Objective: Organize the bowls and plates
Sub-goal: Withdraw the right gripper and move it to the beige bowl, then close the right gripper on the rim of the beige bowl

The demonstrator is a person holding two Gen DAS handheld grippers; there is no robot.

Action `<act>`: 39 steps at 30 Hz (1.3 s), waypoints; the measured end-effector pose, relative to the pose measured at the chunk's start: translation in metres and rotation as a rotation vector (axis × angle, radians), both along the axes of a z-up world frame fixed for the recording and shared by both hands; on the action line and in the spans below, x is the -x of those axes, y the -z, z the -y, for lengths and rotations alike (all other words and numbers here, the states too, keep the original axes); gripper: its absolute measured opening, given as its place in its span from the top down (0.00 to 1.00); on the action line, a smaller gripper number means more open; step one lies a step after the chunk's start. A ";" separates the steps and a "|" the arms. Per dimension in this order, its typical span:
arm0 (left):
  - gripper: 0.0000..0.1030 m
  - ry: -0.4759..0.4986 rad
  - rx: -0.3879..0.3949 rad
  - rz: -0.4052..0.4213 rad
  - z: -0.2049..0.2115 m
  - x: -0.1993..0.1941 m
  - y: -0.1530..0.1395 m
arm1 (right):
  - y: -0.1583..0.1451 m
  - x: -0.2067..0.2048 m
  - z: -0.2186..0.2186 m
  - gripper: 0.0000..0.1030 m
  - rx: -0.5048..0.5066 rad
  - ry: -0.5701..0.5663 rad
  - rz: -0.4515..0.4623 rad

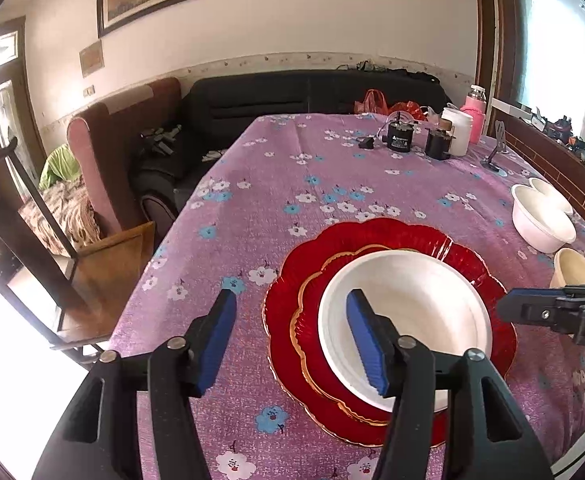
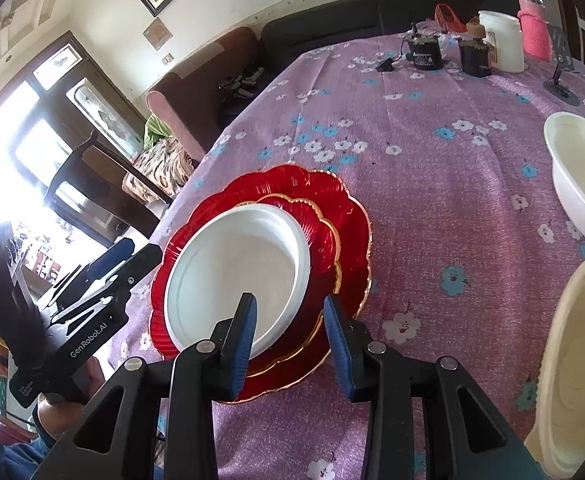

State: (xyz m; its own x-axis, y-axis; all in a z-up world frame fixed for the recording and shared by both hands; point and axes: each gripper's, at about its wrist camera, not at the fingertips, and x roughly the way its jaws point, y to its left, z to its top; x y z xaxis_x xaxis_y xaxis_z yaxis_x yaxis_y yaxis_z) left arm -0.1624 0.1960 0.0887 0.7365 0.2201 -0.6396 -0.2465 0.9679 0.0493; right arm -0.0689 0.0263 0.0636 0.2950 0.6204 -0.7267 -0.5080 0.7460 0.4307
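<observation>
Looking down along both sets of blue-padded fingers, we see a white bowl [image 1: 408, 320] sitting inside a small red scalloped plate [image 1: 312, 344], which is stacked on a larger red plate [image 1: 396, 236] on the purple flowered tablecloth [image 1: 292, 168]. Our left gripper [image 1: 292, 344] is partly open with nothing between its pads; one finger hangs over the bowl, the other over bare cloth. Our right gripper [image 2: 290, 344] is also partly open and empty, straddling the near edge of the stack without pinching it. We judge this bowl to be placed and both hands letting go. More white bowls [image 2: 576, 176] and a cream bowl [image 2: 572, 364] wait well apart to our right; the next move likely calls for reaching across and gripping one by its rim
</observation>
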 end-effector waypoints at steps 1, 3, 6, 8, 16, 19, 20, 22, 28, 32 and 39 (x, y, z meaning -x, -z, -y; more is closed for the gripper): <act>0.42 -0.002 -0.013 0.007 0.002 0.001 -0.001 | -0.002 0.001 0.002 0.63 0.000 0.004 0.008; 0.42 -0.002 -0.028 0.016 0.004 0.003 -0.004 | -0.005 0.004 0.008 0.63 -0.001 0.014 0.024; 0.41 0.001 -0.032 0.025 0.007 0.005 -0.007 | -0.011 0.009 0.018 0.63 -0.021 0.020 0.055; 0.41 0.007 -0.033 0.036 0.010 0.006 -0.011 | -0.015 0.013 0.024 0.63 -0.039 0.026 0.072; 0.32 0.088 -0.068 0.108 0.043 0.010 -0.026 | -0.022 0.032 0.071 0.63 -0.064 0.118 0.149; 0.28 0.153 -0.077 0.109 0.068 0.006 -0.029 | -0.025 0.040 0.095 0.63 -0.076 0.165 0.183; 0.26 0.175 -0.080 0.113 0.077 0.003 -0.030 | -0.027 0.042 0.107 0.63 -0.081 0.184 0.201; 0.20 0.230 -0.064 0.115 0.097 -0.001 -0.032 | -0.030 0.046 0.125 0.63 -0.084 0.219 0.229; 0.15 0.419 0.007 0.030 0.158 -0.026 -0.028 | -0.033 0.057 0.197 0.63 -0.069 0.347 0.287; 0.15 0.530 0.091 -0.046 0.195 -0.045 -0.019 | -0.017 0.053 0.250 0.63 -0.035 0.484 0.215; 0.54 0.583 0.264 -0.276 0.221 -0.106 0.014 | 0.013 0.038 0.296 0.63 -0.147 0.574 0.041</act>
